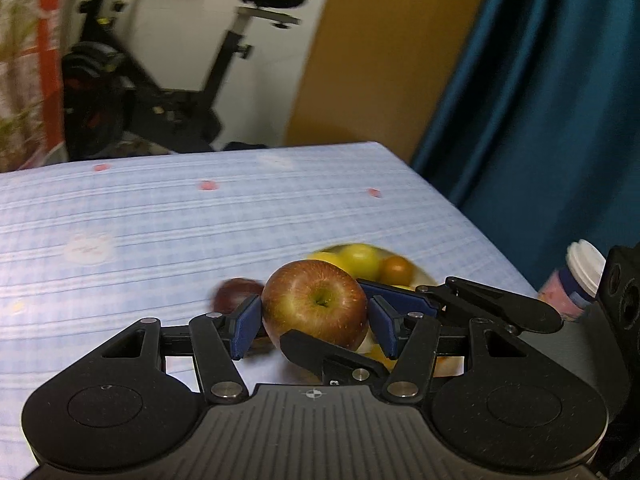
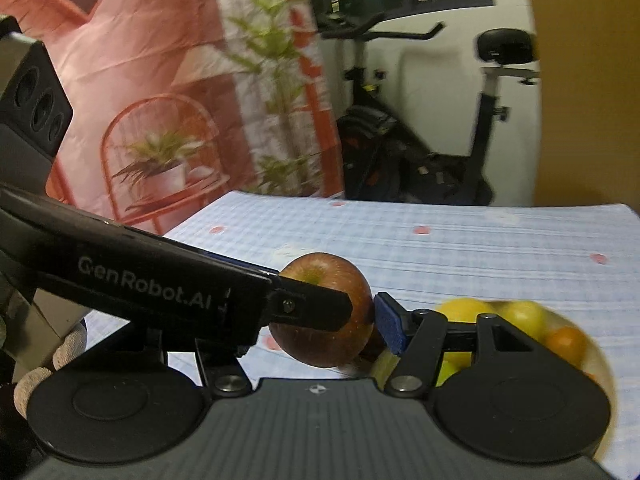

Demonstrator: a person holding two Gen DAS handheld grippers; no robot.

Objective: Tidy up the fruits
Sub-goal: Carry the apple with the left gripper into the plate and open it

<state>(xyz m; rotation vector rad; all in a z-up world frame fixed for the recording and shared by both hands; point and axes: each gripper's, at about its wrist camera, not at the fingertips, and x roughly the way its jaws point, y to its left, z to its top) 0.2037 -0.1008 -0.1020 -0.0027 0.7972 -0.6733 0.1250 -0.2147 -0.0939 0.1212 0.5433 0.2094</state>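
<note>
A red-yellow apple (image 1: 316, 304) (image 2: 320, 320) hangs above the blue checked tablecloth, held between both grippers at once. My left gripper (image 1: 314, 324) has its blue pads against the apple's left and right sides. The right gripper's black fingers (image 1: 320, 354) cross it in front and behind. In the right wrist view my right gripper (image 2: 320, 330) presses its right blue pad (image 2: 388, 328) on the apple. Its left finger is hidden behind the left gripper's body (image 2: 140, 280). A pale plate (image 2: 604, 364) (image 1: 428, 276) of yellow, green and orange fruits lies just right of the apple.
A dark red fruit (image 1: 236, 292) lies on the cloth left of the apple. A lidded cup (image 1: 580, 276) stands at the table's right edge. An exercise bike (image 1: 160, 92) and a blue curtain (image 1: 540, 100) are beyond the table. A gloved hand (image 2: 60, 360) shows at lower left.
</note>
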